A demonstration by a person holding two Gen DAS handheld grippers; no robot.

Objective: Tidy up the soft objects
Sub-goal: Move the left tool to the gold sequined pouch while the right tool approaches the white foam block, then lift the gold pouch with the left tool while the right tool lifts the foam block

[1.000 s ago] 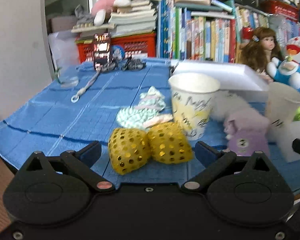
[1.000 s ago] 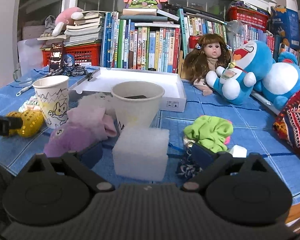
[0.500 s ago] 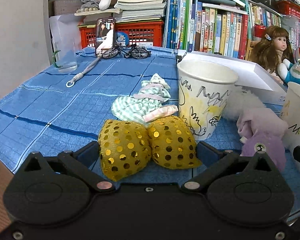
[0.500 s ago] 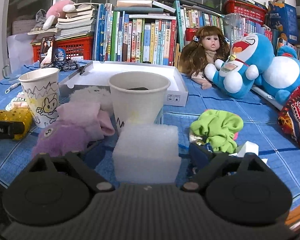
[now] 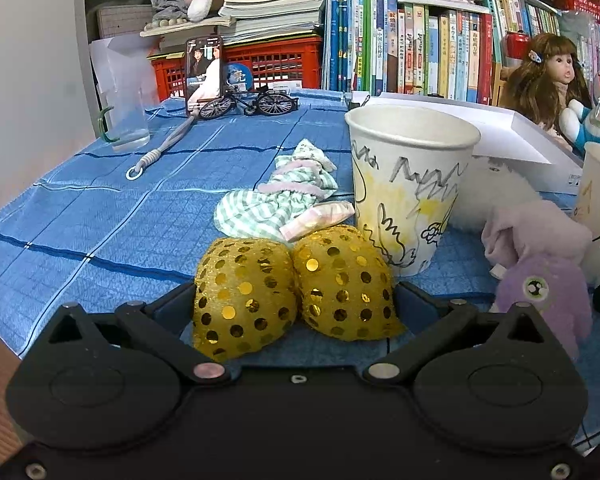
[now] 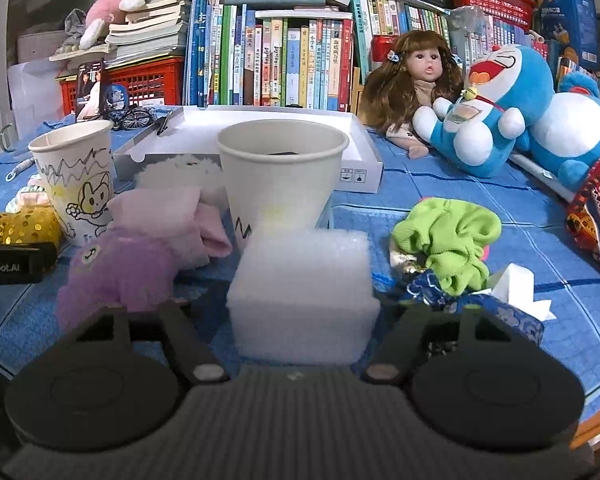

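The left gripper [image 5: 296, 300] has its fingers wide, one at each side of the gold sequined bow [image 5: 296, 292], which lies on the blue tablecloth [image 5: 100, 216] at 6 o'clock in the left wrist view. The pads look close to its two lobes, but whether they press I cannot tell; it is not clearly gripped. The decorated paper cup [image 5: 410, 184] stands just beyond, at about 1 o'clock from the bow and touching or nearly touching it.

The right gripper [image 6: 304, 312] is closing on the white foam block [image 6: 304, 296], which sits between its fingers at 6 o'clock in the right wrist view, with the plain paper cup [image 6: 282, 176] right behind at 12. The pads seem just at the block's sides — no dent shows yet.

To do this well, I judge: squeeze the foam only until it yields slightly, lift straight up to clear the cup rim, and keep the right finger off the green cloth [image 6: 448, 248] at 3 o'clock. On the left, close evenly across both lobes — a one-sided pinch would let the bow fold away.
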